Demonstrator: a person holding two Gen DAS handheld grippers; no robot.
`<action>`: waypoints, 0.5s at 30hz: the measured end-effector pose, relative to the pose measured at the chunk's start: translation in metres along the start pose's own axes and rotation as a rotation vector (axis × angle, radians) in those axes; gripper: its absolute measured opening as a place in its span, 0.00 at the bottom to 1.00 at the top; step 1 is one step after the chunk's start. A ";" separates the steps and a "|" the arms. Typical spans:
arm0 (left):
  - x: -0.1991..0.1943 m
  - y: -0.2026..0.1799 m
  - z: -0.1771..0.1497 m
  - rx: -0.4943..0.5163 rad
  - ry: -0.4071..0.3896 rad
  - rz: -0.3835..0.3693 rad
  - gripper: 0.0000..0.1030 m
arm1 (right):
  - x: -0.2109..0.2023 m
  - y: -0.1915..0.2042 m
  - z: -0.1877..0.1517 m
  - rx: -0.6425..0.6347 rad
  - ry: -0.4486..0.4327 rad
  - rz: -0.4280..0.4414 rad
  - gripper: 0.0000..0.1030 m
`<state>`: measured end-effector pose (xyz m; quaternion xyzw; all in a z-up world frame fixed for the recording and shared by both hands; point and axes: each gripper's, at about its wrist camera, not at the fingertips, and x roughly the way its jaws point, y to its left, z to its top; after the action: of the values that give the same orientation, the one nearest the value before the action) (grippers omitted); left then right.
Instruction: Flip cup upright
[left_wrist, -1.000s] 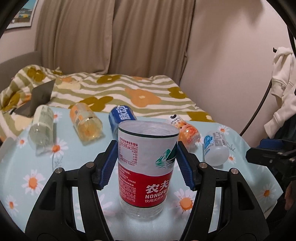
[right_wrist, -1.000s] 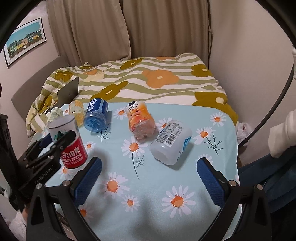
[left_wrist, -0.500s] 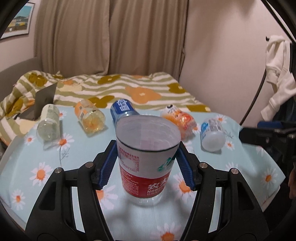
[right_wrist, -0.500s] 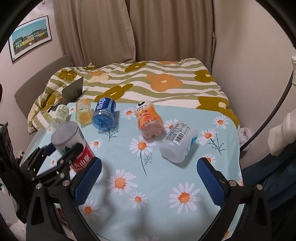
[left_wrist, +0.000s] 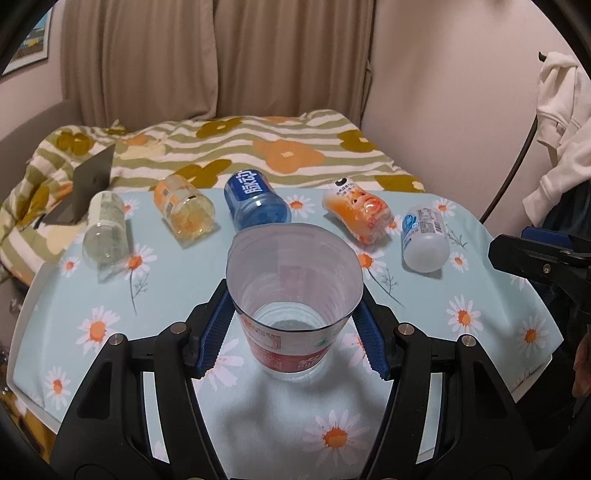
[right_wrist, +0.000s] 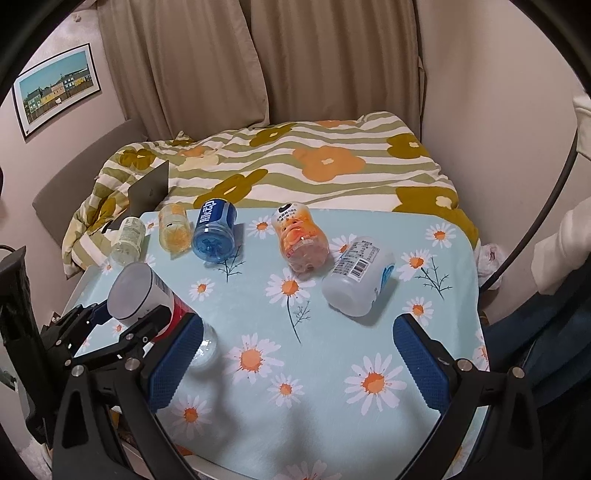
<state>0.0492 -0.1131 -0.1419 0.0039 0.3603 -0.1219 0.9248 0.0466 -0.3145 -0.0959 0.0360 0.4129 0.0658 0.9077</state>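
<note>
Cup (left_wrist: 293, 299) tipped back, inside left claw (left_wrist: 291, 328)

A: How many cut-bottle cups do you count on the tablecloth (right_wrist: 332, 398)?

B: Six. Five lie on their sides in a row along the far edge: a pale green cup (left_wrist: 104, 228) at the far left corner, then a yellow cup (left_wrist: 184, 209), a blue cup (left_wrist: 255, 201), an orange cup (left_wrist: 358, 210), and a white cup (left_wrist: 424, 236) nearest the right edge.

A: And the sixth?

B: One red-labelled cup (left_wrist: 293, 295) near the left front edge, mouth open toward the left wrist camera.

A: Grippers?

B: Two: the left gripper (left_wrist: 293, 332) and the right gripper (right_wrist: 295, 354).

A: Anything else?

B: One laptop (right_wrist: 149, 190) on one bedspread (right_wrist: 295, 166), one framed picture (right_wrist: 57, 86), two curtain panels (right_wrist: 258, 62).
</note>
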 end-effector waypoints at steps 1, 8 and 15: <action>0.000 -0.001 0.000 0.006 0.004 0.001 0.65 | -0.001 0.000 0.000 -0.001 0.000 0.000 1.00; -0.003 -0.004 -0.002 0.040 -0.016 0.035 1.00 | -0.004 0.002 -0.001 0.001 -0.005 -0.001 1.00; -0.008 -0.001 0.000 0.051 0.027 0.041 1.00 | -0.014 0.006 -0.005 -0.005 -0.025 -0.021 1.00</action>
<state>0.0433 -0.1125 -0.1369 0.0363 0.3694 -0.1119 0.9218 0.0328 -0.3101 -0.0882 0.0305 0.4016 0.0570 0.9135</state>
